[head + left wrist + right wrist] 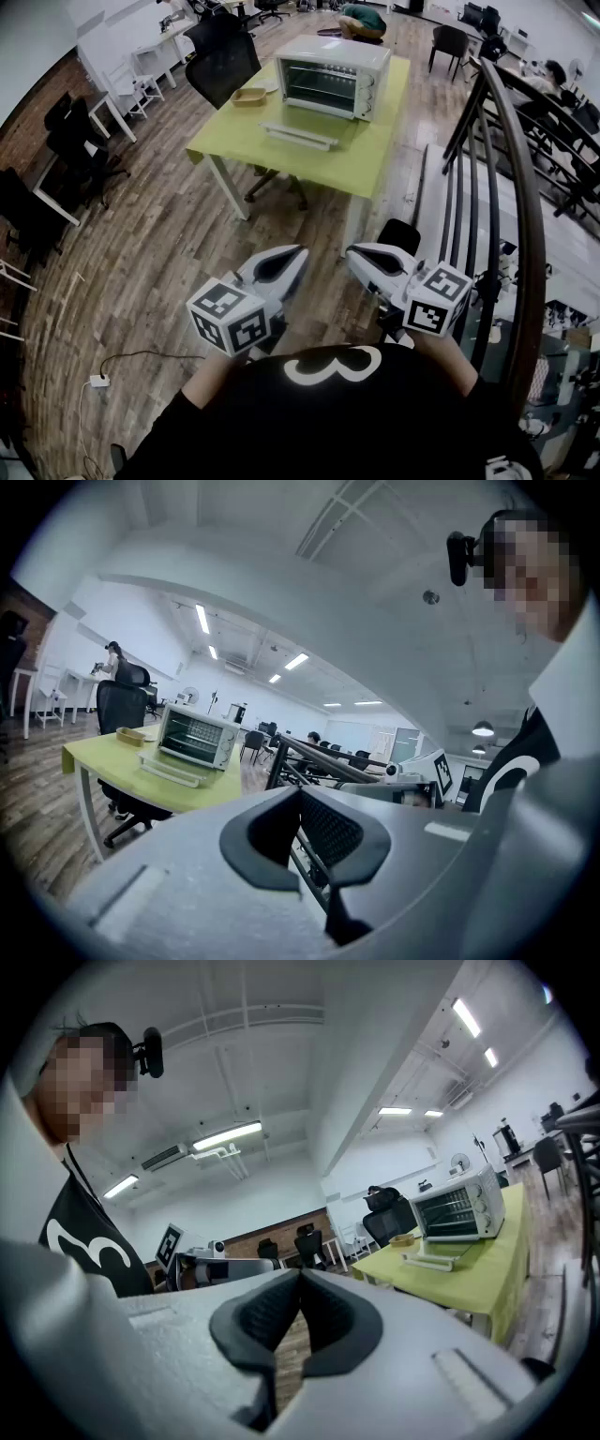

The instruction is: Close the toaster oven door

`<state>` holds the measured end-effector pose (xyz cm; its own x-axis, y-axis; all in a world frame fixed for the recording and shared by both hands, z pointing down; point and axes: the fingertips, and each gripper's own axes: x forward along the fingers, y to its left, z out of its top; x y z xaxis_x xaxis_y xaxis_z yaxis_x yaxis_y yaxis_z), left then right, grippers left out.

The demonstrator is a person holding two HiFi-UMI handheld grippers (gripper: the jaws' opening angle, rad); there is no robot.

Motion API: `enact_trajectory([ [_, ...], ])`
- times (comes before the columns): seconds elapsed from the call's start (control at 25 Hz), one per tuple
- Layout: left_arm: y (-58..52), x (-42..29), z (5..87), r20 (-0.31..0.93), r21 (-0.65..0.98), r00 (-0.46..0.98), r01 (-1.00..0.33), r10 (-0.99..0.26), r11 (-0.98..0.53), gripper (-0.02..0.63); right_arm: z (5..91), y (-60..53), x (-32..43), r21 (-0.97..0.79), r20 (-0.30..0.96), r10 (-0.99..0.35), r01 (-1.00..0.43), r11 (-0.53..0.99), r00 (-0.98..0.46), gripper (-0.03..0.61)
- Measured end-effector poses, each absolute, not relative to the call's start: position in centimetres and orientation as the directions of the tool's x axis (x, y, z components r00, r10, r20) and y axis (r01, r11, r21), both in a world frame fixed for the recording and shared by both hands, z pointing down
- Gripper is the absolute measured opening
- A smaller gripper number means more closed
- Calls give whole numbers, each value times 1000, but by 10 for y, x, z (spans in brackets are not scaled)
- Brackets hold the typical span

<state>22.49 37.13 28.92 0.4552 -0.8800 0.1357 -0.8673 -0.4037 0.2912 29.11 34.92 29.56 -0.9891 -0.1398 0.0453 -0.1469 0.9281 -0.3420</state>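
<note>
A white toaster oven point(333, 77) stands at the far side of a yellow-green table point(375, 159), several steps ahead of me. Its glass door point(298, 136) hangs open, lying flat in front of the oven mouth. The left gripper view shows the oven point(195, 736) and the lowered door point(173, 772) far off; the right gripper view shows the oven point(457, 1206) and door point(433, 1261) too. Both grippers sit close to my chest, far from the table. My left gripper point(299, 250) point(300, 791) is shut on nothing. My right gripper point(351, 250) point(300, 1274) is shut and empty too.
A small wooden tray point(248, 96) lies on the table left of the oven. A black office chair point(223, 56) stands behind the table's left corner. A dark stair railing point(511, 187) runs along my right. Wooden floor lies between me and the table, with a white power strip point(98, 381) at left.
</note>
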Motion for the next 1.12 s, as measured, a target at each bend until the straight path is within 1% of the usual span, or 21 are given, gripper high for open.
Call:
enact_trajectory([
  [0.36, 380, 216, 287, 130, 288, 460, -865, -879, -410, 11, 295, 355, 287, -328, 43, -181, -185, 927, -983, 2],
  [0.64, 366, 211, 292, 133, 292, 459, -865, -878, -408, 11, 303, 342, 285, -362, 40, -186, -188, 913, -982, 2],
  [0.96, 318, 177, 307, 160, 302, 420, -882, -893, -361, 11, 316, 287, 253, -390, 40, -156, -159, 907, -987, 2],
  [1.12, 282, 153, 318, 171, 324, 408, -883, -897, -340, 11, 325, 247, 231, -404, 50, -163, -169, 899, -985, 2],
])
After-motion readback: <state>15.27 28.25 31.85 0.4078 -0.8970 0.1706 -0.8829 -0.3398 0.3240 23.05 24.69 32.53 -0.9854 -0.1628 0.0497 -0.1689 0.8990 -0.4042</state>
